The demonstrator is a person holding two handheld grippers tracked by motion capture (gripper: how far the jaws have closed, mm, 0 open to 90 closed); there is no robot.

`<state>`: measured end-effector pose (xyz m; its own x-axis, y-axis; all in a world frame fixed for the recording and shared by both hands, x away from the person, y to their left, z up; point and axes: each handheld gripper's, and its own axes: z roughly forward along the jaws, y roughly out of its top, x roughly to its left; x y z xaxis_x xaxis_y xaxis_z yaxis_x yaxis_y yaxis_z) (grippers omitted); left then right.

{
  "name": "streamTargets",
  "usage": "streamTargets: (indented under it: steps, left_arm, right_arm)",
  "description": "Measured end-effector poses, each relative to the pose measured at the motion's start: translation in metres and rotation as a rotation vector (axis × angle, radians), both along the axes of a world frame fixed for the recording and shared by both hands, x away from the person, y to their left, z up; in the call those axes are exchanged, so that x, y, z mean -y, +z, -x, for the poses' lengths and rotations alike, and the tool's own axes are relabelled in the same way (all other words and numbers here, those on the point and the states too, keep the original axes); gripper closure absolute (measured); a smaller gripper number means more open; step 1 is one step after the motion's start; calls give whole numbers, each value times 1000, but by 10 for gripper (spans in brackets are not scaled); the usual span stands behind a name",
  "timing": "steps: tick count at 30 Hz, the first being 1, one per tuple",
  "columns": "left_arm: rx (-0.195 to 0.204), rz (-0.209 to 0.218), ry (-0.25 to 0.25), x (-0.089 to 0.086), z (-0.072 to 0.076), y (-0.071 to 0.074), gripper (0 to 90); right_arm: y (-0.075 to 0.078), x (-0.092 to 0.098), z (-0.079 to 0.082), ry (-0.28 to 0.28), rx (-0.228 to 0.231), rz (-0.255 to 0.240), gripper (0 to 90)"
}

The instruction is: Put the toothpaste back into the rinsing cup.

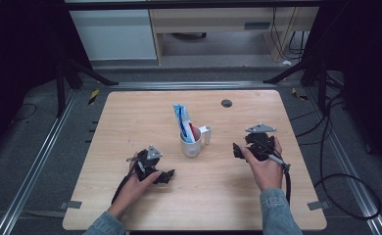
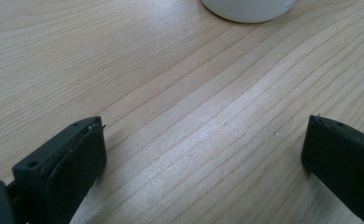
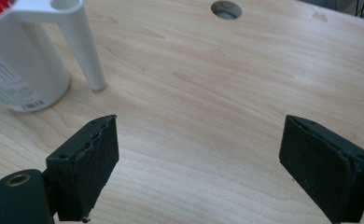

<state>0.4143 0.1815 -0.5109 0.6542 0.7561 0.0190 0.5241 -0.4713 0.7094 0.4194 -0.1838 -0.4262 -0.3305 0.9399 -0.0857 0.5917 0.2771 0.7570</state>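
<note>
Left gripper [image 1: 168, 176] low over table [image 1: 130, 112], jaws apart, nothing between. Right gripper [image 1: 236, 150] likewise wide apart, empty. White cup [image 1: 191, 145] between both, mid-table, holding blue toothpaste tube [image 1: 183, 120]. Round hole [image 1: 226, 103] beyond, far side.

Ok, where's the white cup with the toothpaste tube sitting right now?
In the high view the white cup stands near the table's middle, between the left gripper and the right gripper, with the toothpaste tube upright inside it.

White cup [image 1: 192, 144] upright mid-table, blue-and-white toothpaste tube [image 1: 183, 121] inside.
</note>
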Motion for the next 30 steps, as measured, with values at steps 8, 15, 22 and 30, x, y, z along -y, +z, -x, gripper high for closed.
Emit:
streamTargets:
  steps: [8, 15, 22, 30]
  left_arm:
    - [0, 0, -1, 0, 0, 0, 0]
    - [0, 0, 0, 0, 0, 0, 0]
    - [0, 0, 0, 0, 0, 0, 0]
    - [0, 0, -1, 0, 0, 0, 0]
  right_arm:
    - [-20, 12, 1, -14, -48, -41, 132]
    - [-36, 22, 0, -32, -75, -54, 139]
    - [-51, 33, 0, -85, -71, -40, 167]
    - [-64, 44, -4, -139, -67, -80, 166]
